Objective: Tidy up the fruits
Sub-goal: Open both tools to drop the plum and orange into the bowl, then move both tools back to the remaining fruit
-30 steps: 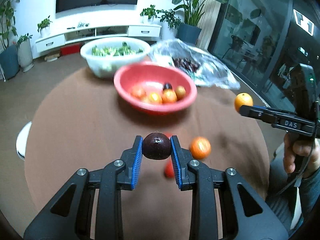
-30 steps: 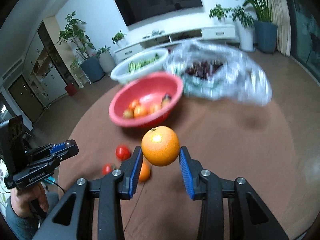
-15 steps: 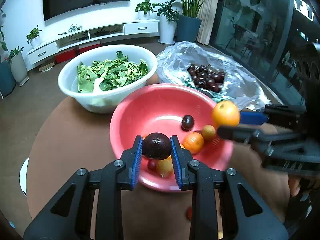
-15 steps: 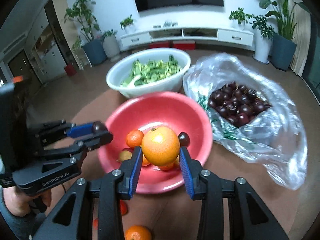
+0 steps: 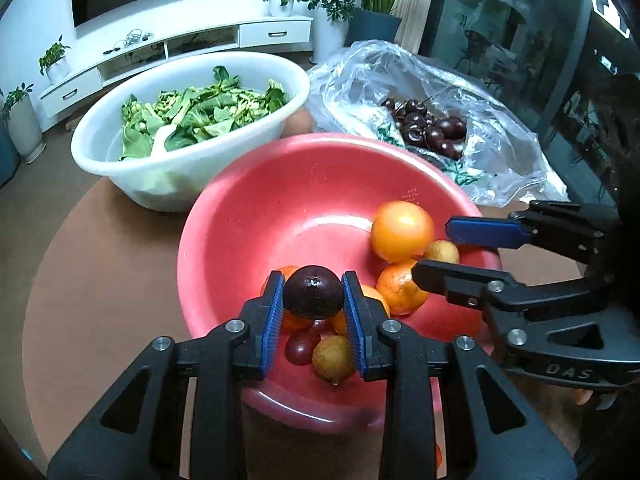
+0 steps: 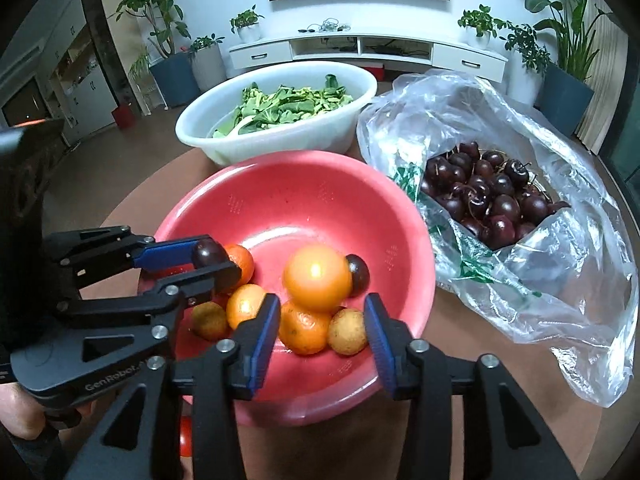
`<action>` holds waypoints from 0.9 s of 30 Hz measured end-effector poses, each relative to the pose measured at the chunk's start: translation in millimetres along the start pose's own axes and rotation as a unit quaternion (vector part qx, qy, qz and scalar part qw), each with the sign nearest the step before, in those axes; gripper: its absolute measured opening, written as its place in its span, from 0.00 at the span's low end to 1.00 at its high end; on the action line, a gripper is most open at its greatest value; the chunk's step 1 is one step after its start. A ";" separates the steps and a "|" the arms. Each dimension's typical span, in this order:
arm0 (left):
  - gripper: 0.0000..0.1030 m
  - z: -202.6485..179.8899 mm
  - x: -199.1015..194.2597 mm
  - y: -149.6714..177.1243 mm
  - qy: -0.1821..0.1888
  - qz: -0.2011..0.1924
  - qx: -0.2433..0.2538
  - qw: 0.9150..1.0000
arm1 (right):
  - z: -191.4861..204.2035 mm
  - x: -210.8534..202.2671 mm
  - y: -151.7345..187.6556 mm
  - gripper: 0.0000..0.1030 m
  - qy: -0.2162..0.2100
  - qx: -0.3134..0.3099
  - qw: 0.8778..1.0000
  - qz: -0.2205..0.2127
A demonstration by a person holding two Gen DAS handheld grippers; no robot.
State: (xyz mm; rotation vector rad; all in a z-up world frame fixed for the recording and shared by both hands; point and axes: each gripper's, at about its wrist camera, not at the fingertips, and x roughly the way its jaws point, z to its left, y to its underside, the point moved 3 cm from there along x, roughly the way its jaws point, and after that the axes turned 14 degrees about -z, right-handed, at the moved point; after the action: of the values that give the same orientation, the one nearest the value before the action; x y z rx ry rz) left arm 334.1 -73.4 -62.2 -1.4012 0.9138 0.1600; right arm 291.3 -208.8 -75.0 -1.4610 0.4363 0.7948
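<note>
- While the left tool (image 5: 313, 303) grips a dark plum (image 5: 314, 292) over the red bowl (image 5: 256, 216), it hovers.
- Right tool (image 6: 321, 322), jaws just widened, has released the orange (image 6: 317, 277) into that bowl.

Black claw (image 5: 313, 310) — blue pads (image 5: 272, 322)

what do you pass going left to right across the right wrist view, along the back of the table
white bowl of greens → plastic bag of cherries
</note>
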 end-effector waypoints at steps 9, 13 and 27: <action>0.60 2.5 -18.3 -2.8 0.001 -0.022 -0.013 1.000 | 0.7 -19.7 -1.7 0.52 -0.004 0.007 1.000 -0.020; 0.72 3.5 -37.2 -5.5 0.004 -0.041 -0.024 0.999 | -6.9 -50.7 1.8 0.54 -0.003 0.014 0.999 -0.047; 0.94 -15.7 -126.0 65.4 0.025 -0.053 -0.013 0.998 | -21.1 -126.5 90.3 0.65 -0.001 0.086 0.994 -0.070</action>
State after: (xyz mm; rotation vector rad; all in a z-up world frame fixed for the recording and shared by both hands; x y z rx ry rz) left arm 204.6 -21.6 -31.9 -1.4800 0.8799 0.0568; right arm 145.8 -262.6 -52.0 -1.3148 0.3854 0.6310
